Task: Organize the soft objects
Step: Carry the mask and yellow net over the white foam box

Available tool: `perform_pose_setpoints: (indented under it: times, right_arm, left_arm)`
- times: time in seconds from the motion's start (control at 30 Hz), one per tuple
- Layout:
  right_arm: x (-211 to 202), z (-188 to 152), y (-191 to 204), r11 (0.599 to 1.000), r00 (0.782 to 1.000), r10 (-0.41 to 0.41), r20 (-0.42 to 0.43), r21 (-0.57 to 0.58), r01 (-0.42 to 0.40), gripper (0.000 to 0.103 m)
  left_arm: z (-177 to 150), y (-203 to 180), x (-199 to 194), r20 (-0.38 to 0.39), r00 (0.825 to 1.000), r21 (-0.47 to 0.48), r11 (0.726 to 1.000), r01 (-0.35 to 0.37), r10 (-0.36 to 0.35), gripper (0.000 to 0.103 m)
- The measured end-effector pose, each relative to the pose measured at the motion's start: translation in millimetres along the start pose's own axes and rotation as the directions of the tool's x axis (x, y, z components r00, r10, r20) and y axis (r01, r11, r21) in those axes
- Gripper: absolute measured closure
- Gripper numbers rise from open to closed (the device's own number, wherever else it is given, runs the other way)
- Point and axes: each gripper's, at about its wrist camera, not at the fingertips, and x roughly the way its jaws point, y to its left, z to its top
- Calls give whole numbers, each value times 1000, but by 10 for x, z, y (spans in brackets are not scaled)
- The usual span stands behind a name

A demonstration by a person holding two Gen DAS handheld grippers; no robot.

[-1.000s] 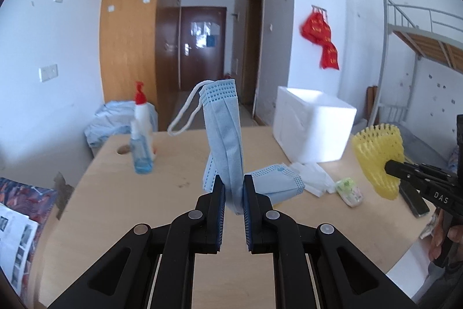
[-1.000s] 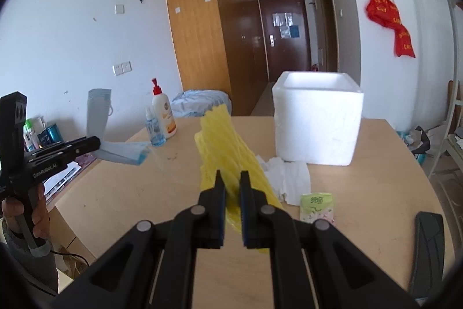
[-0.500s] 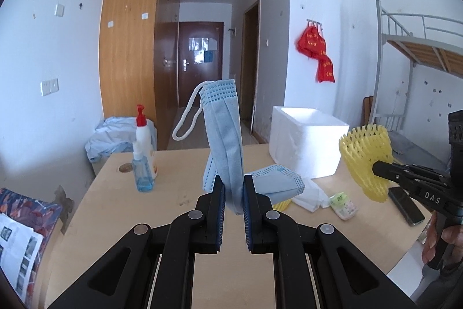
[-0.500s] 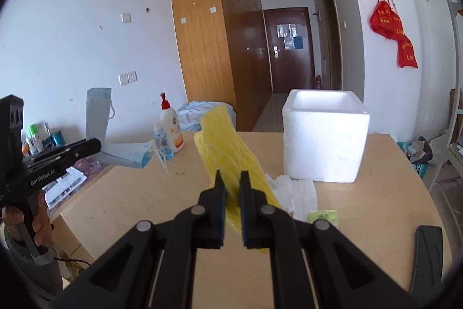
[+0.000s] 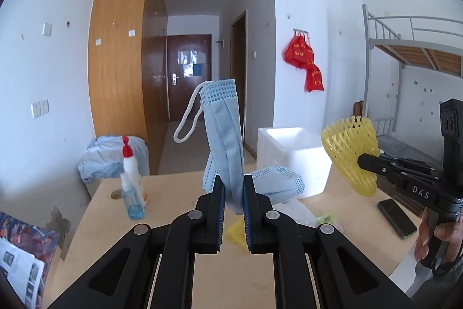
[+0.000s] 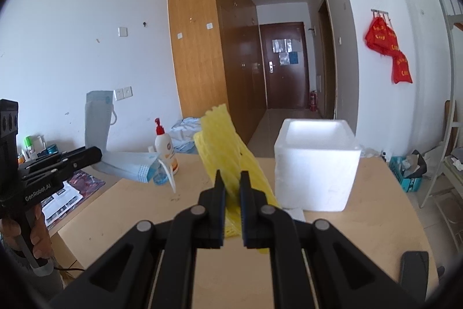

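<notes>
Carrying two soft items at once, both lifted clear of the table (image 6: 361, 222): left gripper (image 5: 233, 193) is pinching a blue face mask (image 5: 224, 141) near its lower fold, jaws pressed on the fabric w/ only the mask's thickness between them, so the mask stands up above the fingertips, ear loop dangling to the left, a second flap hanging off to the right. Right gripper (image 6: 231, 184) is clamped the same way on a yellow foam net (image 6: 228, 152), which sticks up and fwd from between the jaws; its lower end droops below them. Step in hand looks like transport toward the white foam box (image 6: 317, 164), open-topped, at the table's far right – probably the drop spot, though that's a guess from the task. Next move calls for bringing each gripper over the box opening, low enough that the floppy ends go inside, then releasing one at a time. Risk: mask loop or net snagging on the box rim. Another bit of yellow net (image 5: 235, 233) lies on the table under the left jaws, not yet dealt with.
</notes>
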Motion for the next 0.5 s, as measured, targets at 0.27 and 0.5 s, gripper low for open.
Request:
perform_pose_setpoints:
  times: [0.27, 0.5]
  right_arm:
    - [-15, 141, -27, 1000, 999, -26, 25, -7, 26, 92]
    - [-7, 177, -176, 996, 996, -88, 30, 20, 88, 92]
  left_arm:
    - [166, -101, 115, 10, 999, 25, 999, 42, -42, 91]
    - [320, -305, 367, 4, 994, 55, 992, 110, -110, 91]
